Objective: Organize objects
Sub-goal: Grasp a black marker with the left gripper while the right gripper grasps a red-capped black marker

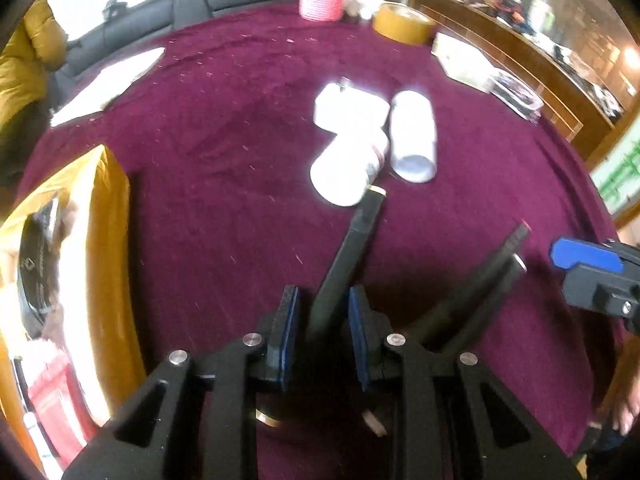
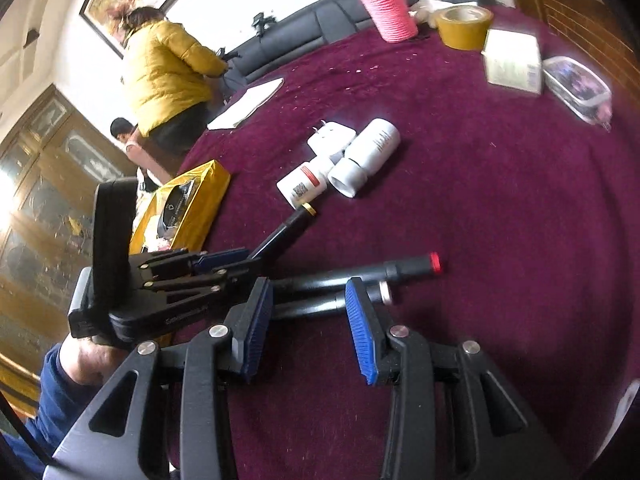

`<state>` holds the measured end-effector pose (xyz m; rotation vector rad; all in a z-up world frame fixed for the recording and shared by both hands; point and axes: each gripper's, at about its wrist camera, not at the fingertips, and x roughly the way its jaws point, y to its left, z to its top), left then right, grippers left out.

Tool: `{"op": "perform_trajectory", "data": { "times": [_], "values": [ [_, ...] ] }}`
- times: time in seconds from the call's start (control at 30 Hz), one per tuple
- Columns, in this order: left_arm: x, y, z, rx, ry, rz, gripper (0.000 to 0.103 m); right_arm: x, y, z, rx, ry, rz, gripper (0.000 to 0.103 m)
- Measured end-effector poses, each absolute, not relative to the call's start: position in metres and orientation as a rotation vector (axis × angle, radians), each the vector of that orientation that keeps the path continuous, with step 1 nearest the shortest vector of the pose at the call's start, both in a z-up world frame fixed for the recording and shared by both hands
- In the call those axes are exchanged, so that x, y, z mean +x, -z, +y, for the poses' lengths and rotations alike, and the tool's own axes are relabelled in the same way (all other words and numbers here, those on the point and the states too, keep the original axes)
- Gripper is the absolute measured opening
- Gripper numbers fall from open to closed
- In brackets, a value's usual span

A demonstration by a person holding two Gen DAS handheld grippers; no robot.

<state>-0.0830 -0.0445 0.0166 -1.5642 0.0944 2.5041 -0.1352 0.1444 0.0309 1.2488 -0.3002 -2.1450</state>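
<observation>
My left gripper [image 1: 324,296] stands slightly open over the maroon tablecloth [image 1: 224,168]. A black pen with a gold ring [image 1: 360,224] lies between its jaws, with a gap at the left pad. It also shows in the right wrist view as the black pen [image 2: 280,236] sticking out of the left gripper [image 2: 224,260]. My right gripper [image 2: 308,288] is open just above two black markers lying crosswise: one red-tipped [image 2: 400,268], one silver-tipped [image 2: 360,296]. Beyond lie two white bottles [image 2: 304,184] [image 2: 368,152] and a white plug [image 2: 330,136].
A yellow bag [image 2: 188,204] holding a black round item sits at the left table edge. At the far side stand a pink cup [image 2: 386,8], a tape roll [image 2: 464,26], a white box [image 2: 512,60] and a clear container [image 2: 578,88]. A person in a yellow jacket [image 2: 164,72] stands behind.
</observation>
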Motion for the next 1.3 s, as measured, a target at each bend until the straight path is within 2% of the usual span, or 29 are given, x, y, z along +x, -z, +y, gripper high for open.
{"op": "perform_trajectory", "data": {
  "times": [0.1,0.23,0.33,0.5,0.7,0.77,0.8,0.9,0.97,1.03,1.07,1.1,1.2,1.3],
  "values": [
    [-0.084,-0.016,-0.043,-1.553,-2.53,0.123,0.02,-0.154,-0.033,0.131,1.266,2.137,-0.197,0.036],
    [-0.077,-0.015,-0.049,-1.569,-2.534,0.125,0.013,-0.184,-0.015,0.11,1.305,2.103,-0.055,0.036],
    [-0.071,-0.016,-0.06,-1.577,-2.531,0.076,0.012,-0.199,0.006,0.109,1.383,2.055,-0.054,0.035],
    [-0.066,-0.017,-0.065,-1.589,-2.535,0.059,0.013,-0.19,0.009,0.124,1.415,1.904,-0.133,0.036],
    [-0.069,-0.016,-0.063,-1.593,-2.545,0.069,0.013,-0.151,0.006,0.114,1.421,1.832,0.05,0.037],
    [-0.071,-0.016,-0.061,-1.597,-2.547,0.075,0.013,-0.147,0.005,0.111,1.413,1.855,0.08,0.035],
    [-0.071,-0.016,-0.061,-1.599,-2.548,0.08,0.013,-0.147,0.005,0.11,1.408,1.885,0.098,0.03],
    [-0.072,-0.016,-0.057,-1.601,-2.552,0.118,0.013,-0.145,0.001,0.104,1.376,1.923,0.188,0.03],
    [-0.074,-0.016,-0.056,-1.599,-2.558,0.131,0.013,-0.135,-0.003,0.097,1.308,1.974,0.335,0.03],
    [-0.076,-0.015,-0.053,-1.591,-2.57,0.152,0.013,-0.124,0.005,0.09,1.277,2.051,0.559,0.029],
    [-0.077,-0.015,-0.053,-1.586,-2.579,0.153,0.013,-0.118,0.005,0.089,1.217,2.055,0.602,0.029],
    [-0.078,-0.015,-0.052,-1.577,-2.593,0.154,0.013,-0.115,0.005,0.089,1.189,2.059,0.616,0.028],
    [-0.075,-0.015,-0.048,-1.559,-2.622,0.178,0.011,-0.11,0.004,0.09,1.179,2.074,0.586,0.012],
    [-0.067,-0.016,-0.052,-1.543,-2.603,0.097,0.011,-0.106,0.001,0.094,1.175,2.125,0.523,0.012]
  ]
}}
